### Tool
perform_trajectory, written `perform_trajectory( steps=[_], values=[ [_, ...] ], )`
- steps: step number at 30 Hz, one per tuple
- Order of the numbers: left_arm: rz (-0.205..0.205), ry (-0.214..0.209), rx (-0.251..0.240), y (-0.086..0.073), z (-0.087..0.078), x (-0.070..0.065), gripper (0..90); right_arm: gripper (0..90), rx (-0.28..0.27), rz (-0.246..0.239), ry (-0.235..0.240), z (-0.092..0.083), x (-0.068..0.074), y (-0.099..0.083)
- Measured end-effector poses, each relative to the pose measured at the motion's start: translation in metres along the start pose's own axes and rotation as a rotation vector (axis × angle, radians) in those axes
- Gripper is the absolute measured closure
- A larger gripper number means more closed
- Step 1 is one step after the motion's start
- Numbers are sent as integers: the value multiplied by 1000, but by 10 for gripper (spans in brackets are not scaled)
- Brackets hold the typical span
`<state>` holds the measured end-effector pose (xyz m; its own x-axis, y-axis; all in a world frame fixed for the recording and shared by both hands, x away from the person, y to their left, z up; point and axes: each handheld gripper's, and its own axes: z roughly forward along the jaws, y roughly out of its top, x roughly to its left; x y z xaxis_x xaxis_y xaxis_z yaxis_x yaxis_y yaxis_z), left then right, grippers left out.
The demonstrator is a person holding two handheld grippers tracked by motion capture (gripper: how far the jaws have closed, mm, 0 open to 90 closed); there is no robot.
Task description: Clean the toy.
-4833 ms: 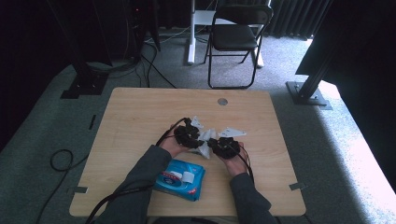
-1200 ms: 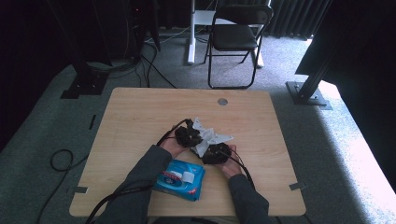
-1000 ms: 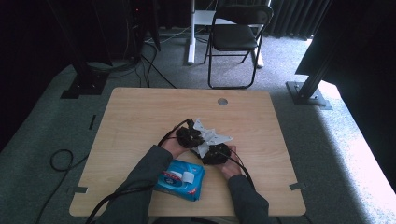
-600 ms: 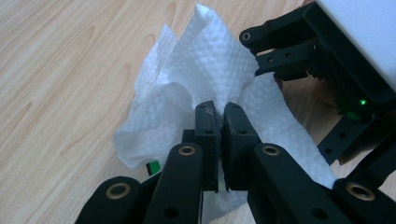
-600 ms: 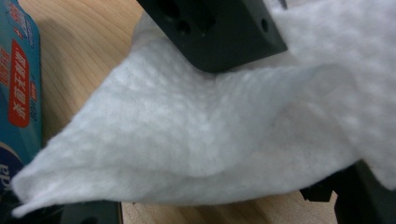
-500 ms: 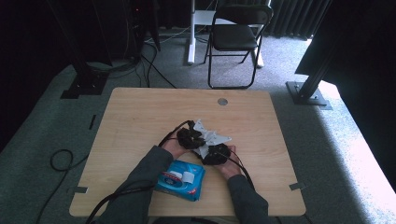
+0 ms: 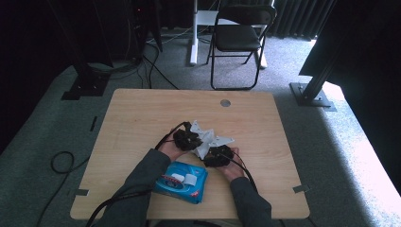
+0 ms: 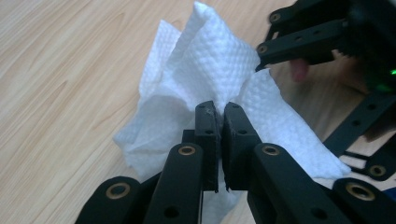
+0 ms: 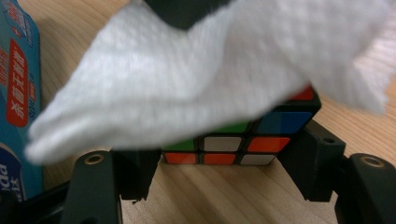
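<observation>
A white paper wipe (image 8: pixel 210 65) is pinched at a fold between the pads of my left gripper (image 8: pixel 219 109), which is shut on it. The wipe (image 9: pixel 210 79) drapes over a colour-tiled puzzle cube (image 9: pixel 243 140). My right gripper (image 9: pixel 222 163) has a jaw pressed on each side of the cube and holds it just above the wood. In the high view both grippers, left (image 7: pixel 187 139) and right (image 7: pixel 217 156), sit close together mid-table with the wipe (image 7: pixel 210 137) between them. The cube's top is hidden under the wipe.
A blue pack of wipes (image 7: pixel 182 180) lies by the table's (image 7: pixel 142 113) near edge, under the left forearm, and shows at the left of the right gripper view (image 9: pixel 18 93). A folding chair (image 7: pixel 239 38) stands beyond the far edge. Cables trail off the near side.
Since several seconds ago the two grippers have drawn closer together and the wipe has bunched up between them. Over the last second nothing has visibly moved.
</observation>
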<state>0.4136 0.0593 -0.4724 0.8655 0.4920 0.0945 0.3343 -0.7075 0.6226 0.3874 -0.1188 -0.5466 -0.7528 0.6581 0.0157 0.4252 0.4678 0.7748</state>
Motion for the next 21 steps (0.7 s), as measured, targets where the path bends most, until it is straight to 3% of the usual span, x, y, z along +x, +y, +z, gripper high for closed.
perform_trajectory(
  steps=[10, 21],
  values=[
    [5, 32, 16, -6, -6, 1, 860, 340, 5, -2, -1, 1, 0, 0],
    [36, -3, 14, -3, -5, -7, 860, 340, 10, 0, -1, 1, 0, 0]
  ],
)
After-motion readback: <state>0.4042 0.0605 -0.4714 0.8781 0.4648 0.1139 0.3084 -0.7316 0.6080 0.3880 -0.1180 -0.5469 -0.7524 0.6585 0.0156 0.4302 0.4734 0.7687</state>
